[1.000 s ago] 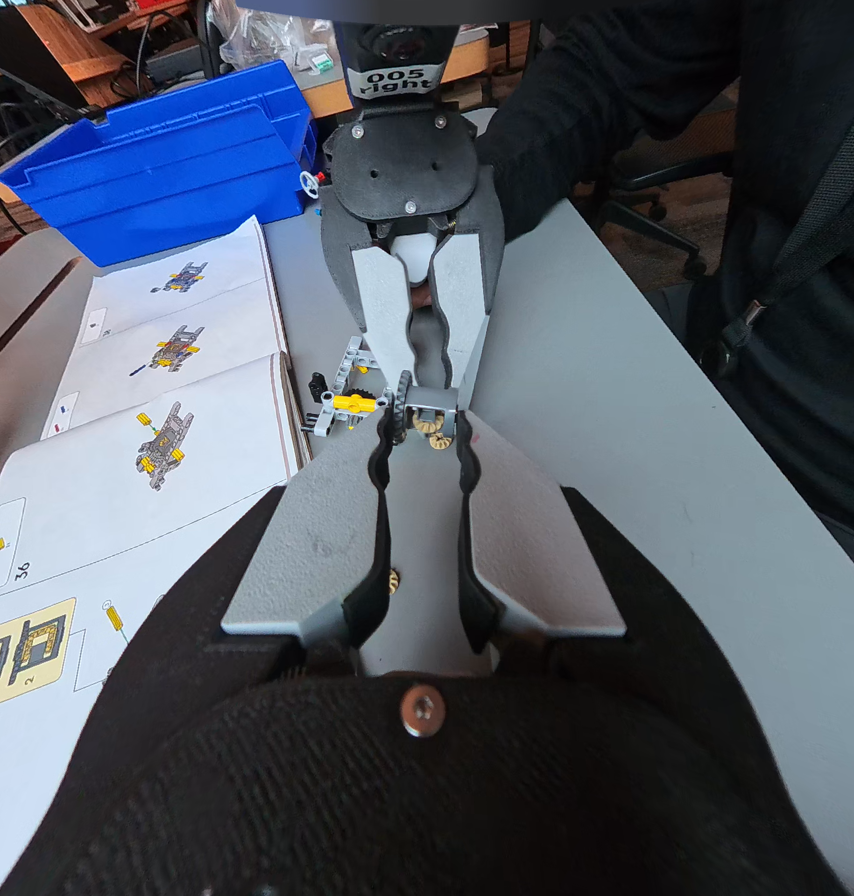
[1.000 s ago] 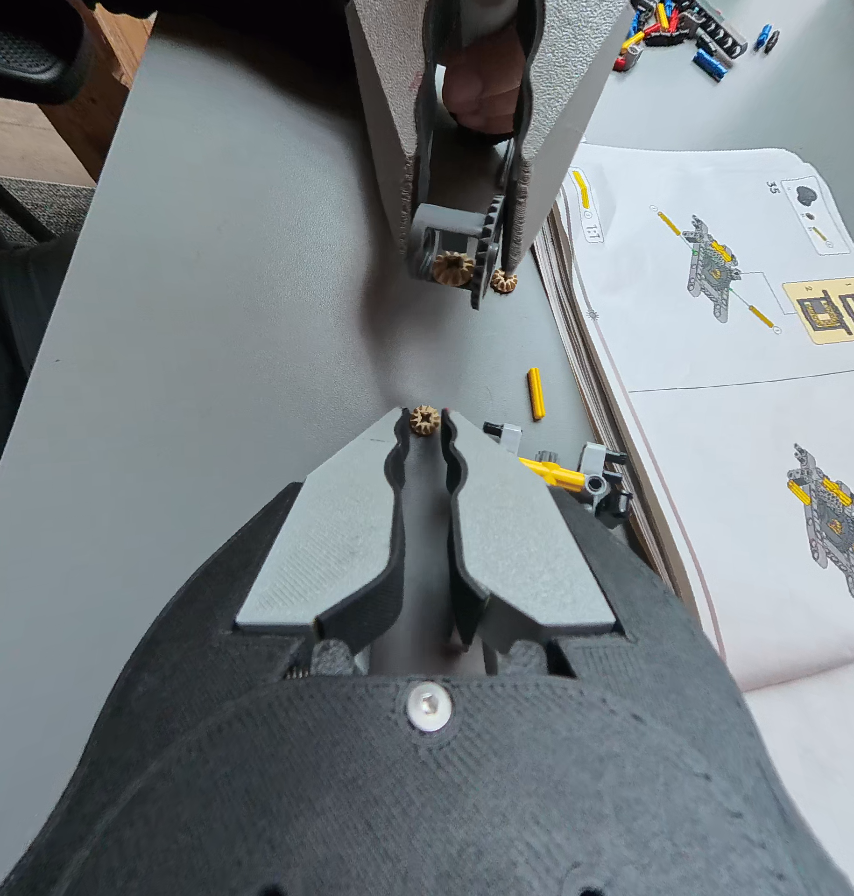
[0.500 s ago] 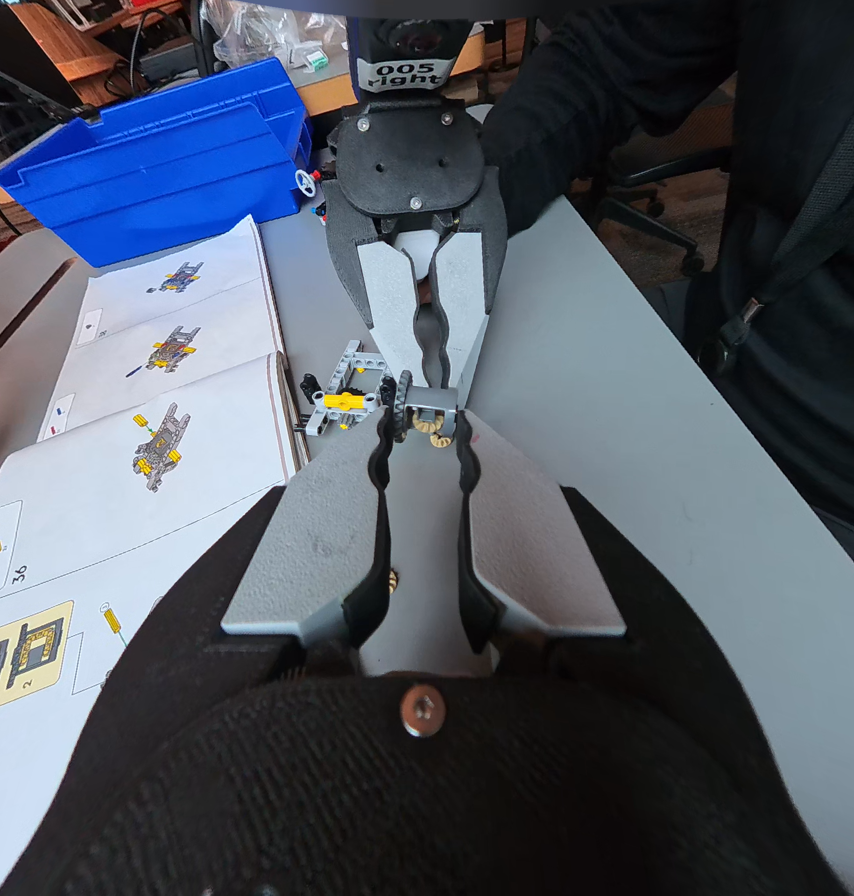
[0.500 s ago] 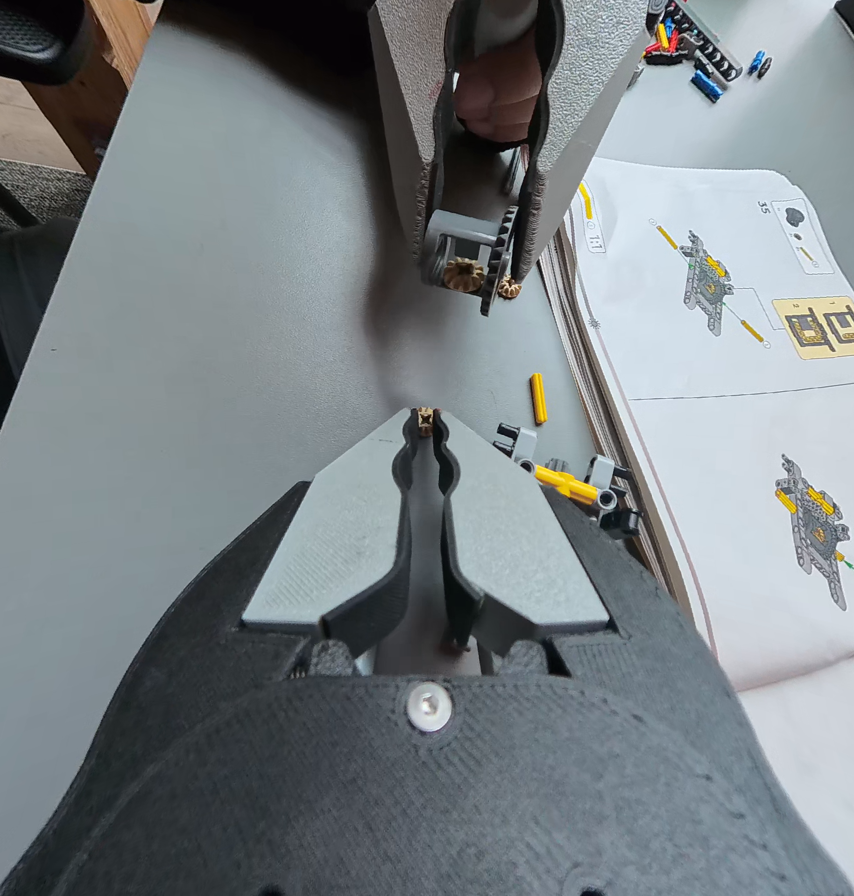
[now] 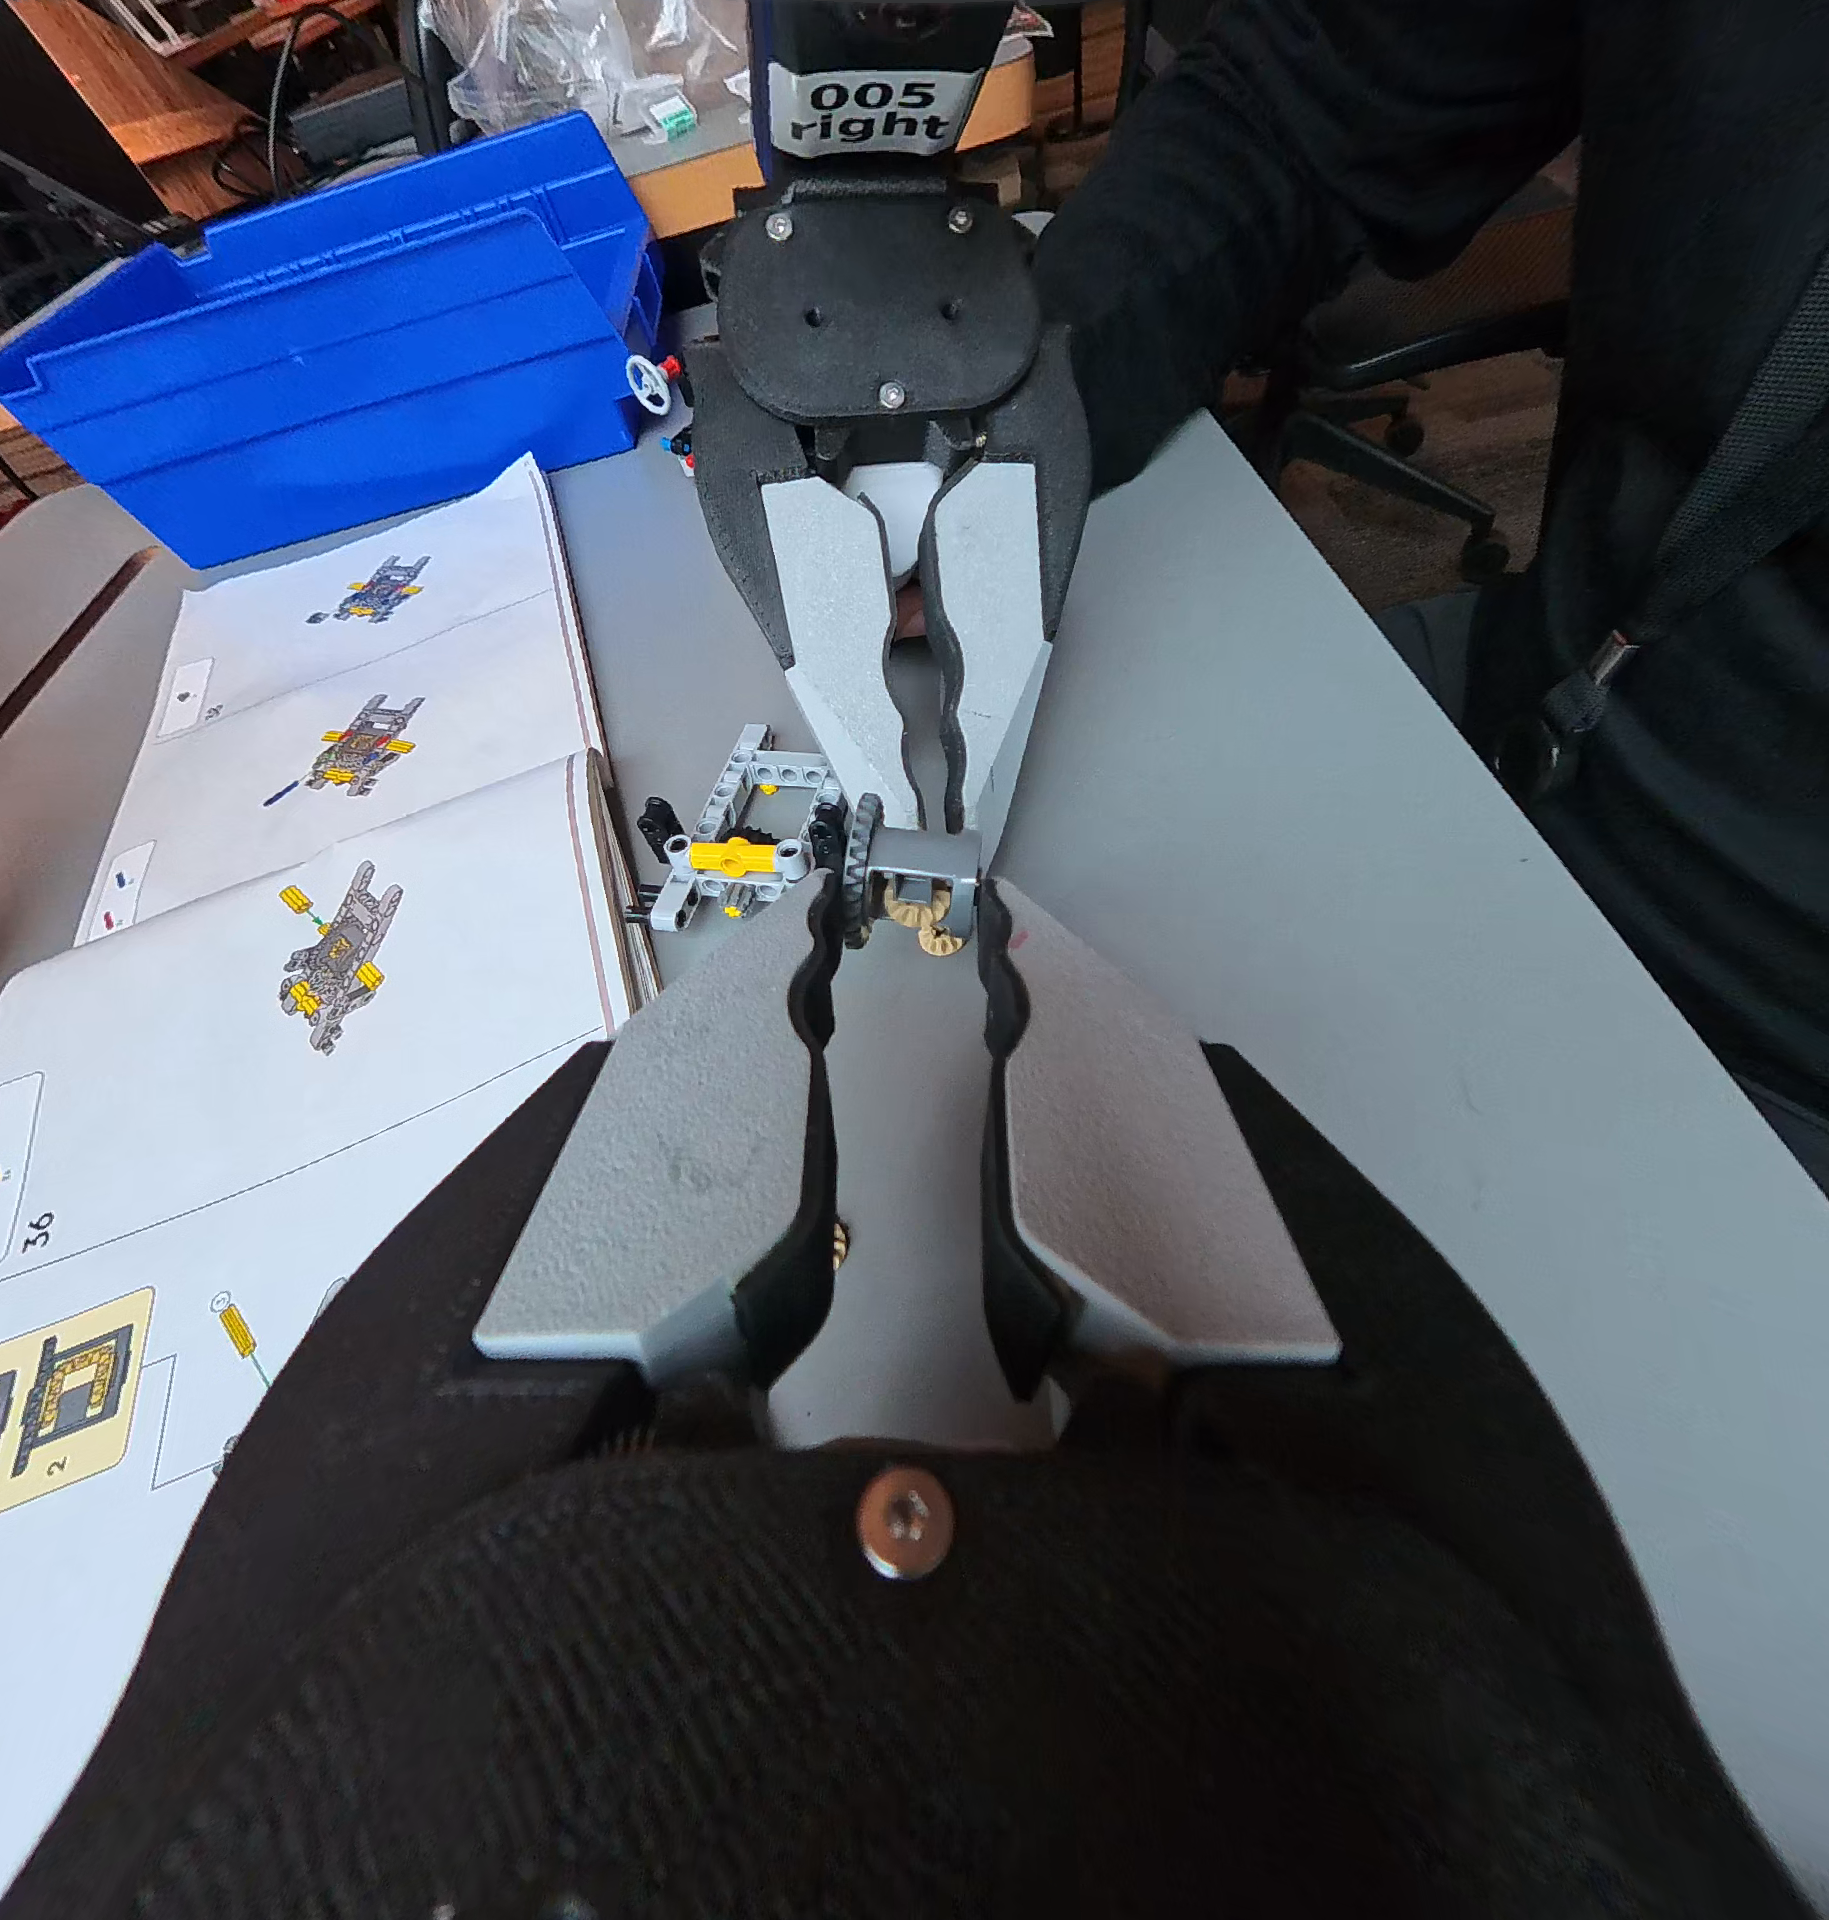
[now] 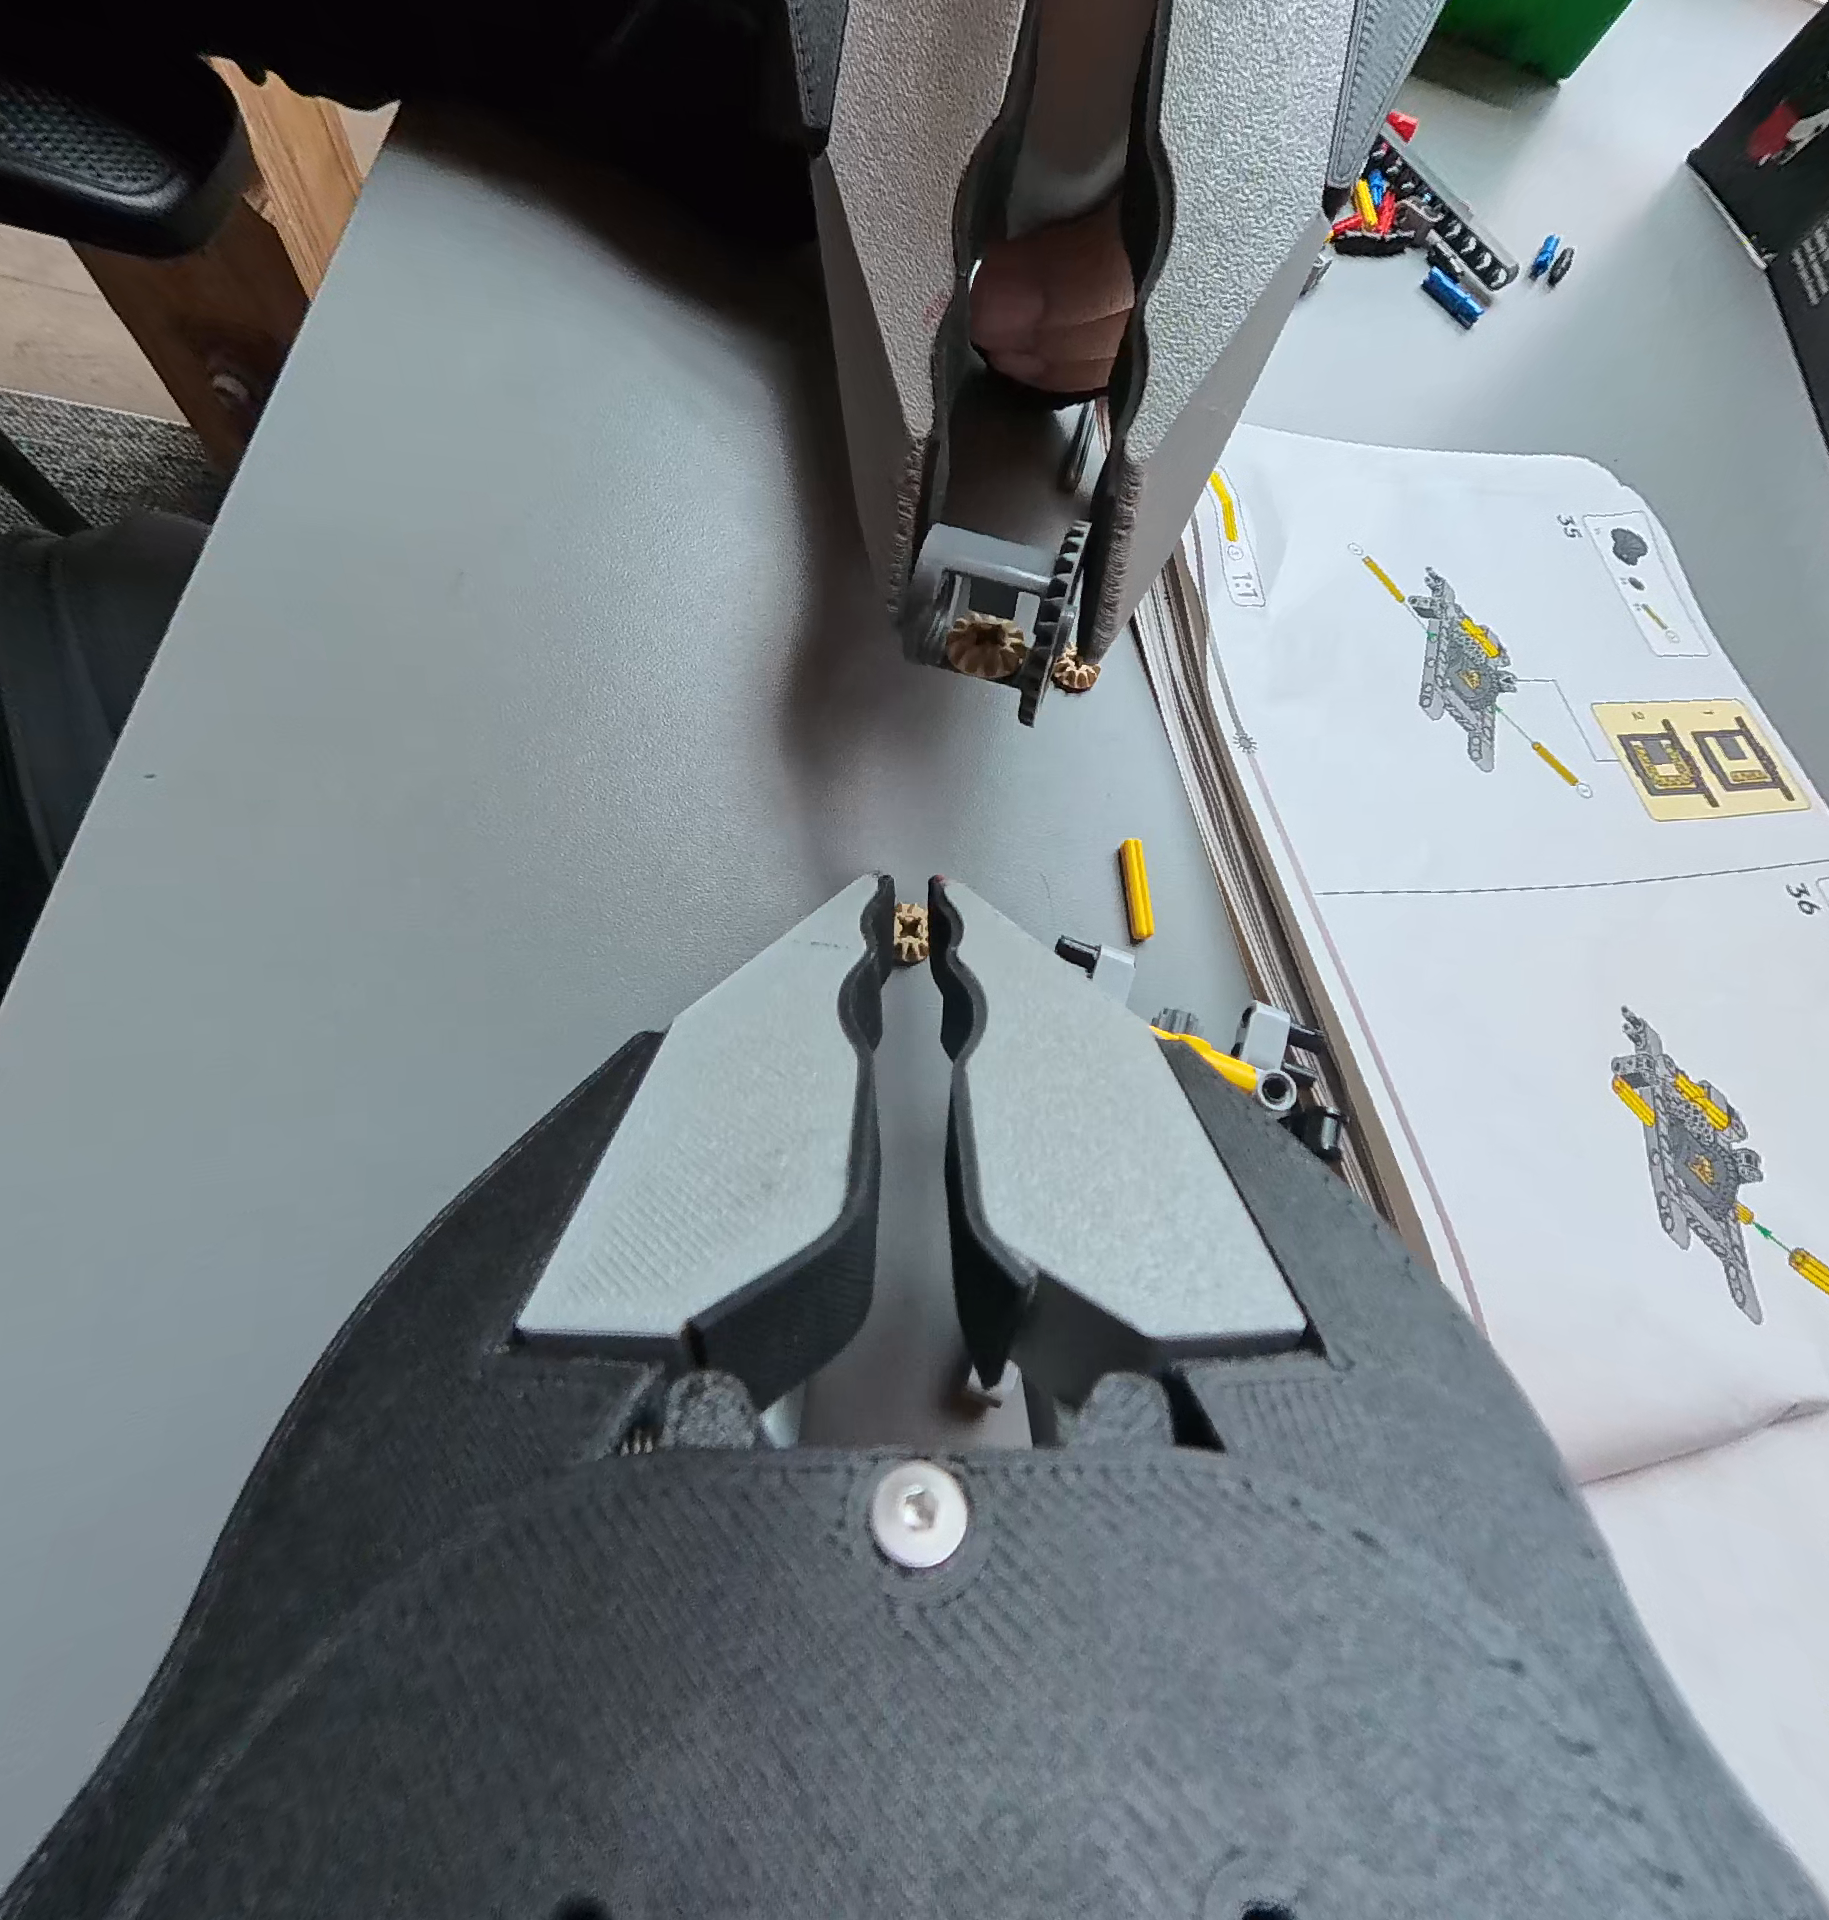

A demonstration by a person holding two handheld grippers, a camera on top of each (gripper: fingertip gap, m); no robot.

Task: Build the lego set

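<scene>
My left gripper [image 5: 905,894] is shut on a grey gear housing [image 5: 920,857] that carries a black gear and tan bevel gears. It holds the housing just above the grey table [image 5: 1253,831]. The housing also shows in the right wrist view [image 6: 983,582], between the left gripper's fingers [image 6: 889,416]. My right gripper [image 6: 910,904] is shut on a small tan gear [image 6: 910,923] at its fingertips. It points at the housing, a short gap away. In the left wrist view the right gripper [image 5: 941,821] comes in from the far side, its tips just behind the housing.
A grey frame assembly with a yellow part [image 5: 749,831] lies beside the open instruction booklet [image 5: 318,935]. A yellow axle [image 6: 1135,888] lies on the table. A blue bin [image 5: 318,343] stands far left; loose parts [image 6: 1429,239] and a black box [image 6: 1814,208] lie beyond. A person in dark clothing [image 5: 1668,520] is at the right. My right fingertips sit around 5 centimetres from my left ones. The yellow axle [image 6: 1135,888] is about 5 centimetres from my right fingertips.
My right gripper's fingers have closed in tighter on the tan gear. The right gripper has shifted a little, so more of the grey frame shows. The left gripper still holds the housing.
</scene>
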